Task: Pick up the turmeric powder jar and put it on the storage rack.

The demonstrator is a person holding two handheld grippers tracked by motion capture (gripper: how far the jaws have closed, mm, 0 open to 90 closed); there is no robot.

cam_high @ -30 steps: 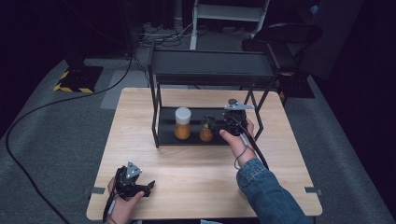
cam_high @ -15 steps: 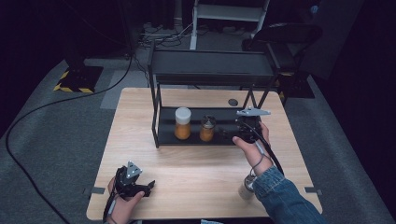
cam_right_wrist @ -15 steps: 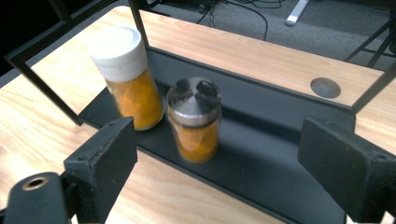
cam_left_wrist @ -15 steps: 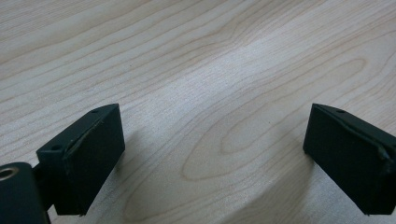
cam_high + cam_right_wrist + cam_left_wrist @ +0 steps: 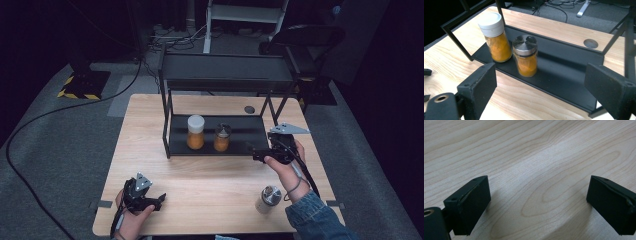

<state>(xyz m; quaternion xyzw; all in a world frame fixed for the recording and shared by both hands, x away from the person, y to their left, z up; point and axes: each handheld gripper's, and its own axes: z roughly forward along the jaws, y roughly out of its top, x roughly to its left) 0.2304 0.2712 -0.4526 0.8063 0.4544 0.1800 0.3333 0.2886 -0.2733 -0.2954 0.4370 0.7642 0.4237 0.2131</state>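
Two jars of orange powder stand on the lower tray [image 5: 245, 136] of a black rack: one with a white lid [image 5: 195, 132] [image 5: 495, 41], one with a metal lid [image 5: 222, 137] [image 5: 525, 56]. My right gripper [image 5: 254, 153] [image 5: 541, 82] hovers just off the tray's right front corner and points left at the jars. It is open, its jaws have just widened a little, and nothing sits between them. A third jar with a silver lid [image 5: 267, 199] stands on the table beside the right forearm. My left gripper [image 5: 156, 200] [image 5: 539, 195] rests open over bare wood at the near left.
The rack's top shelf [image 5: 227, 72] and thin black posts [image 5: 457, 42] frame the tray. A round hole [image 5: 249, 109] [image 5: 590, 43] sits in the wooden table [image 5: 210, 180] behind the rack. Cables trail over the grey floor [image 5: 50, 150] on the left.
My right gripper has drawn back from the metal-lidded jar, moving right and toward the near edge. The silver-lidded jar on the table came into sight. The left gripper stayed put.
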